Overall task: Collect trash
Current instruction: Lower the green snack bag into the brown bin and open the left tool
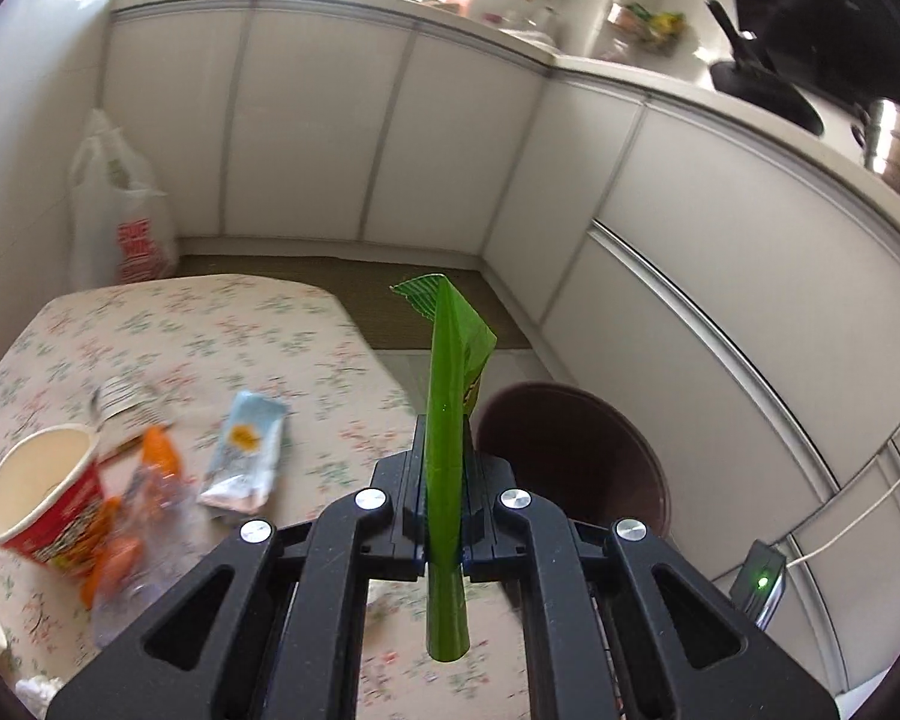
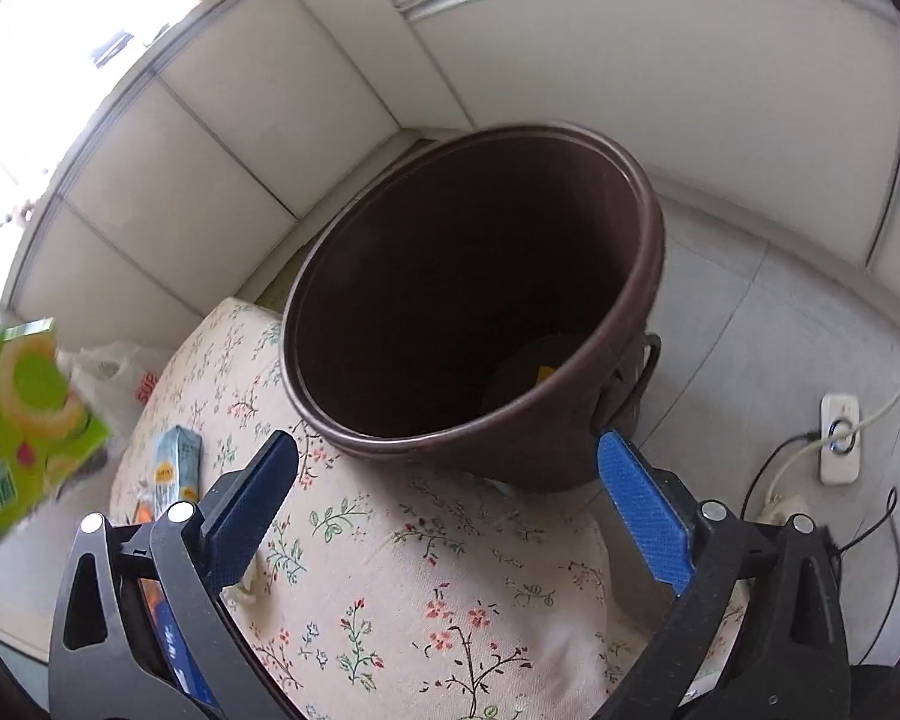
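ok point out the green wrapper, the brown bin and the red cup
green wrapper [image 1: 447, 414], left wrist view, its flat middle above the jaws
brown bin [image 2: 651, 222], right wrist view, right rim
red cup [image 1: 60, 519], left wrist view, outer wall

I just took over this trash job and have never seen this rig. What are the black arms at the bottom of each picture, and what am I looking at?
They are two hand-held grippers, each with a fisheye camera looking along its fingers. The left camera shows the left gripper shut on a flat green wrapper. On the floral tablecloth lie a red paper cup, a pale blue carton and orange-and-clear wrappers. The right camera shows the right gripper open and empty, facing the brown bin just past the table edge. Something lies in the bin's bottom, too dark to identify. The green wrapper also appears at that picture's left edge.
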`<state>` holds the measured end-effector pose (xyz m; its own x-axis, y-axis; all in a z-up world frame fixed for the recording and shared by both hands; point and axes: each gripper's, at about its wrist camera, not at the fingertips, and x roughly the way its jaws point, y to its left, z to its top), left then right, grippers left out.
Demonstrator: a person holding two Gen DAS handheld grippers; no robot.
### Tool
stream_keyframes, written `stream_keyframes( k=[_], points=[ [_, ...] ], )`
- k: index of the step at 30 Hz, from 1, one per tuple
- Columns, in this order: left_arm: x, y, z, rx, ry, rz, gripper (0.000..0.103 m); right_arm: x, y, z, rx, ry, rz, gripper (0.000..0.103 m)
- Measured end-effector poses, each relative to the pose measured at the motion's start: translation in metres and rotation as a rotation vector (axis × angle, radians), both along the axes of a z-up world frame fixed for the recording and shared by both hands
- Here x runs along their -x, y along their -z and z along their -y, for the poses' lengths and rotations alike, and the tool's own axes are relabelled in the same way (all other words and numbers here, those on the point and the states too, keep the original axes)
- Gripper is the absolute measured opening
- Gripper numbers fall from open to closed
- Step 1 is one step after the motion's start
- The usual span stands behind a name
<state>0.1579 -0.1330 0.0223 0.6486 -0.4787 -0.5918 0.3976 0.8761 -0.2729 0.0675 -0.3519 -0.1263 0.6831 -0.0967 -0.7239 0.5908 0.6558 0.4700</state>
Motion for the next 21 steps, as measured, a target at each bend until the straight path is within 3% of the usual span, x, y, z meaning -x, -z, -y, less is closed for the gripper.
stream_keyframes(
  k=[10, 18, 20, 21],
  points=[
    [-0.032, 0.019, 0.092, -0.139, 0.145, -0.079, 0.010, 0.009, 0.019, 0.028, -0.212, 0.099, 0.039, 0.096],
    [-0.051, 0.047, 0.127, -0.172, 0.172, -0.178, 0.011, 0.008, 0.025, 0.027, -0.248, 0.097, 0.039, 0.096],
    [-0.052, 0.048, 0.130, -0.179, 0.167, -0.186, 0.020, 0.009, 0.026, 0.030, -0.256, 0.098, 0.040, 0.096],
    [-0.051, 0.047, 0.130, -0.179, 0.166, -0.185, 0.037, 0.009, 0.027, 0.031, -0.258, 0.097, 0.041, 0.096]
  ],
)
